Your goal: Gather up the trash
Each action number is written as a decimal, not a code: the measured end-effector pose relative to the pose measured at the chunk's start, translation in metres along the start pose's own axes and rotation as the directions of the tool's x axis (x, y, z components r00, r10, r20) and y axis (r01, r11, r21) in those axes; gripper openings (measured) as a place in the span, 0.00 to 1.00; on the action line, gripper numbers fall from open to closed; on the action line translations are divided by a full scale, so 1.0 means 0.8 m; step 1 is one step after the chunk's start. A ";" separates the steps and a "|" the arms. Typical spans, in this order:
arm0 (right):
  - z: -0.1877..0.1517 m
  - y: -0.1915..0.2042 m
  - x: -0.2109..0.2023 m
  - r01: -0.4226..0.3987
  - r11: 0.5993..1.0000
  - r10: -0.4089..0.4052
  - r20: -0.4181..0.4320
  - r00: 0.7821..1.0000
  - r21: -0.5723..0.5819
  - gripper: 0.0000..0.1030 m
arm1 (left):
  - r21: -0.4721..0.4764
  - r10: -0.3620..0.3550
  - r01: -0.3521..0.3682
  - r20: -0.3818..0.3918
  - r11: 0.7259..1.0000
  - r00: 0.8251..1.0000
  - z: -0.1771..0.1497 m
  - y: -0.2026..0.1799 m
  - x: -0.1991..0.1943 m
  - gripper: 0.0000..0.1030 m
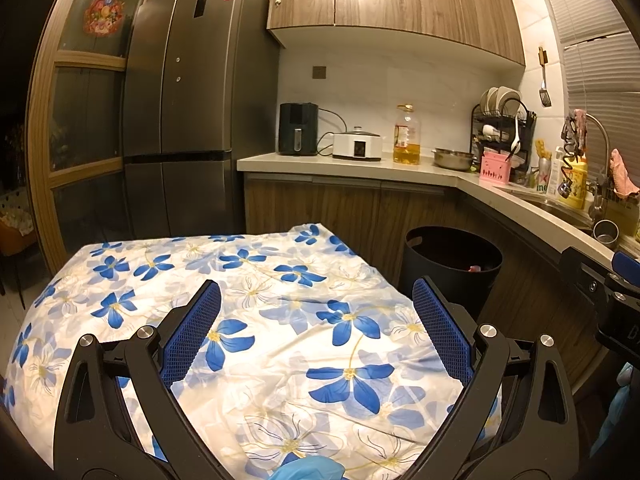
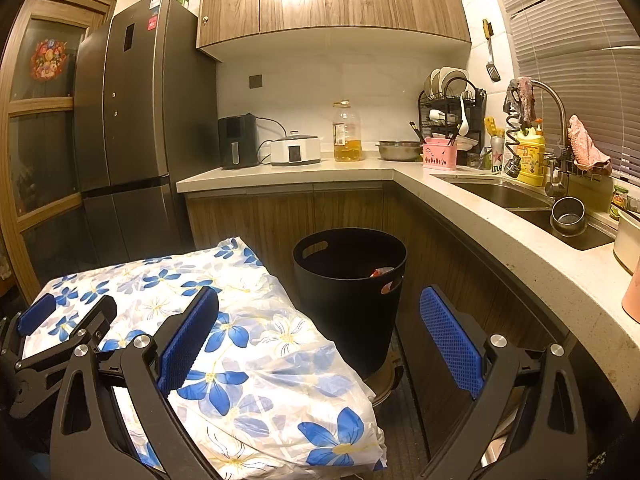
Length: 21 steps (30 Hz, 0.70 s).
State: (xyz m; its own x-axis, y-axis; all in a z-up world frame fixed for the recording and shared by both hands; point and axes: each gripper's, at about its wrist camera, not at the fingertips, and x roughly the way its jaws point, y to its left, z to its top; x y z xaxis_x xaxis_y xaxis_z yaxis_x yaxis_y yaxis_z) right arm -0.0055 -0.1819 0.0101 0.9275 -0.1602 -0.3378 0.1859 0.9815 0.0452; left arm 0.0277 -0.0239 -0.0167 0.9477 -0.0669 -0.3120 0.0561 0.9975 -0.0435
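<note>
Trash, a crumpled red-and-white scrap [image 2: 383,273], lies inside the round black plastic bin with cut-out handles [image 2: 348,300], showing over the far rim and through the right handle slot. From my left wrist camera I see the same bin [image 1: 452,276] just past the right edge of the table, with a small pink-red bit [image 1: 475,268] inside near its wall. The bin stands on the floor in the corner formed by the wood-fronted lower cabinets [image 2: 288,216], beside the table draped in a white cloth printed with blue flowers [image 1: 256,320].

My left gripper [image 1: 316,332] hangs over the middle of that cloth with its 2 blue-padded fingers spread wide and nothing between them. My right gripper [image 2: 320,340] sits at the table's right edge, also spread wide and empty; its left finger [image 2: 188,336] is over the cloth, and its right finger [image 2: 450,340] is over the floor next to the bin. I can see no loose item on the cloth in either view.

On the pale stone counter [image 2: 304,172] I make out a black air fryer [image 2: 238,142], a white cooker [image 2: 295,149] and a clear bottle of yellow oil [image 2: 347,132]. A tall dark steel fridge [image 1: 184,112] stands to the left.
</note>
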 end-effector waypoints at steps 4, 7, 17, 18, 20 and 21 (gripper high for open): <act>0.000 0.000 0.000 0.001 1.000 -0.001 0.002 1.000 0.002 0.94 | 0.002 -0.001 0.001 0.002 1.000 1.000 0.000 0.000 0.000 0.92; 0.000 0.000 0.000 0.000 1.000 0.000 0.000 1.000 0.001 0.94 | 0.000 -0.004 0.004 0.005 1.000 1.000 0.001 0.000 -0.002 0.92; 0.000 0.000 -0.001 0.000 1.000 0.000 0.003 1.000 0.002 0.94 | 0.000 -0.004 0.004 0.009 1.000 1.000 0.004 -0.001 -0.006 0.92; 0.000 0.000 -0.002 -0.002 1.000 0.001 0.003 1.000 0.003 0.94 | -0.001 -0.005 0.005 0.012 1.000 1.000 0.006 0.000 -0.007 0.92; 0.000 0.001 -0.002 0.001 1.000 -0.001 0.006 1.000 0.004 0.94 | -0.003 -0.008 0.008 0.017 1.000 1.000 0.010 0.001 -0.010 0.92; 0.000 0.001 -0.002 0.000 1.000 0.000 0.007 1.000 0.003 0.94 | -0.002 -0.007 0.007 0.019 1.000 1.000 0.012 0.001 -0.012 0.92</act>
State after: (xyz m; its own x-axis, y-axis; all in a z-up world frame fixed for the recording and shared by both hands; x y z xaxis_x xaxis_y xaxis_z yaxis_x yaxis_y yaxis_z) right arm -0.0067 -0.1812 0.0108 0.9299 -0.1608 -0.3309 0.1868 0.9812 0.0482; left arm 0.0219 -0.0221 -0.0048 0.9531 -0.0738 -0.2934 0.0625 0.9969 -0.0477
